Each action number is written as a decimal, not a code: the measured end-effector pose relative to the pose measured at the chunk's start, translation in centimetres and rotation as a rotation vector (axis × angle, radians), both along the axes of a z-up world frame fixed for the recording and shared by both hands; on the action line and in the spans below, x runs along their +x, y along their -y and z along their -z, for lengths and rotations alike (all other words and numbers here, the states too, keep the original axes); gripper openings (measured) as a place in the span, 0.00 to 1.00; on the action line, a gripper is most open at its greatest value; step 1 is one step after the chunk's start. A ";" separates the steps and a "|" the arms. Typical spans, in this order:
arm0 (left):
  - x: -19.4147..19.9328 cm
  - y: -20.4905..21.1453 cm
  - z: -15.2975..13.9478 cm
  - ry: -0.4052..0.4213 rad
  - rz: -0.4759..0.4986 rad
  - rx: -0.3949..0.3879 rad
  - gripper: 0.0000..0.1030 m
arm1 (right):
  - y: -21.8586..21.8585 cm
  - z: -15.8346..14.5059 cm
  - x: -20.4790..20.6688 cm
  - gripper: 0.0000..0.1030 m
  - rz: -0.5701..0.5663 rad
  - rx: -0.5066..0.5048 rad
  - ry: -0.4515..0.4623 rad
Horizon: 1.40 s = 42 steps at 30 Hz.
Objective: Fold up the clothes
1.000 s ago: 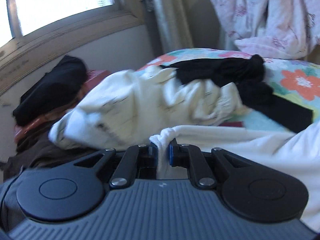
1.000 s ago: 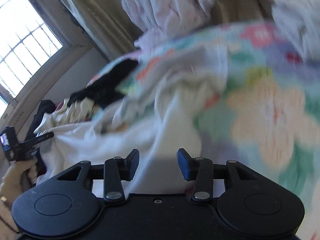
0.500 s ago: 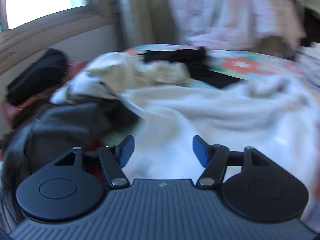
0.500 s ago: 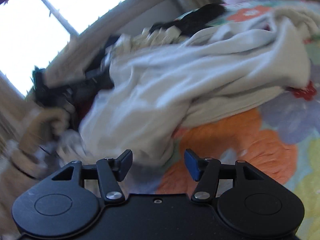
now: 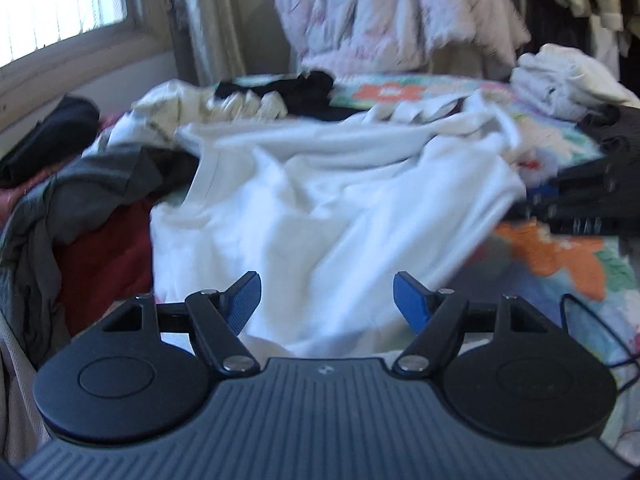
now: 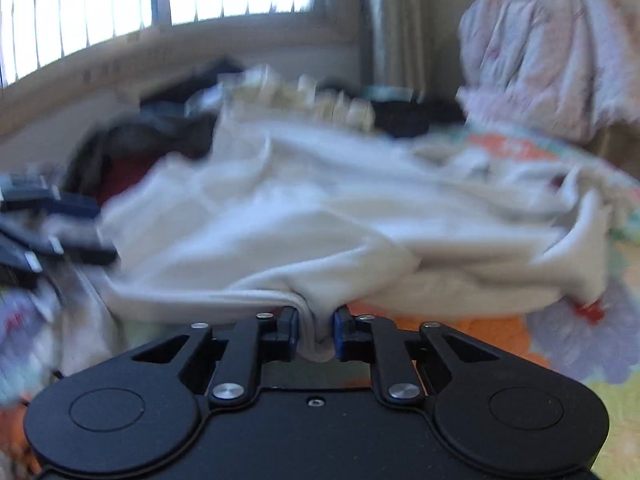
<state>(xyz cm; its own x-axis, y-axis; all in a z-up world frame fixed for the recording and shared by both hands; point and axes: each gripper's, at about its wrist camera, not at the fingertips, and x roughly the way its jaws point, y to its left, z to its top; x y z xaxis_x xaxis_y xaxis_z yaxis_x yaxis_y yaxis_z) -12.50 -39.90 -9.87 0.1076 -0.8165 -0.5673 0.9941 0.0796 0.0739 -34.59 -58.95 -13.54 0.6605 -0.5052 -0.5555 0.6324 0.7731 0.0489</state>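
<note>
A white shirt [image 5: 320, 200] lies crumpled across the floral bedspread [image 5: 560, 256]. My left gripper [image 5: 327, 300] hovers over its near edge. The jaws stand wide and are closing slightly, with cloth below them but nothing pressed by the blue pads. In the right wrist view the white shirt [image 6: 320, 220] spreads ahead, and my right gripper [image 6: 316, 332] is closing with its pads pinching a bunched fold of the shirt's near edge. The right gripper [image 5: 592, 184] also shows at the right edge of the left wrist view. The left gripper [image 6: 40, 232] appears blurred at the left of the right wrist view.
A grey garment [image 5: 80, 184] and red cloth [image 5: 104, 256] are heaped at the left. A cream garment [image 5: 240, 108] and a black one [image 5: 304, 88] lie at the back. A white pile [image 5: 568, 80] sits far right. A pink quilt [image 5: 400, 20] hangs behind, beside a window [image 5: 60, 0].
My left gripper let go of the white cloth, opened wide and swung right across the bed. My right gripper rolled level and shut on a fold of the white shirt.
</note>
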 end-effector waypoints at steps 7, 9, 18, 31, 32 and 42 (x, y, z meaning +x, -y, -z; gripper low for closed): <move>-8.3 -0.8 -1.1 0.137 0.253 -0.134 0.64 | -6.7 -7.1 -3.3 0.15 0.039 -0.265 -0.049; -10.0 -0.4 -1.1 0.154 0.279 -0.166 0.75 | -7.9 -7.4 -3.8 0.14 0.023 -0.246 -0.054; -6.1 5.8 -0.1 -0.116 0.183 -0.107 0.03 | -4.6 -5.8 -4.8 0.14 -0.016 -0.072 0.070; -3.2 5.6 -2.8 -0.091 0.093 -0.161 0.03 | -4.3 2.9 -3.0 0.72 0.056 0.047 -0.014; -3.1 5.4 -3.0 -0.098 0.083 -0.163 0.03 | -4.0 3.6 -2.7 0.74 0.074 0.055 0.009; -6.3 5.8 -2.3 -0.020 0.107 -0.111 0.03 | 1.8 2.1 -7.9 0.06 0.340 0.062 0.175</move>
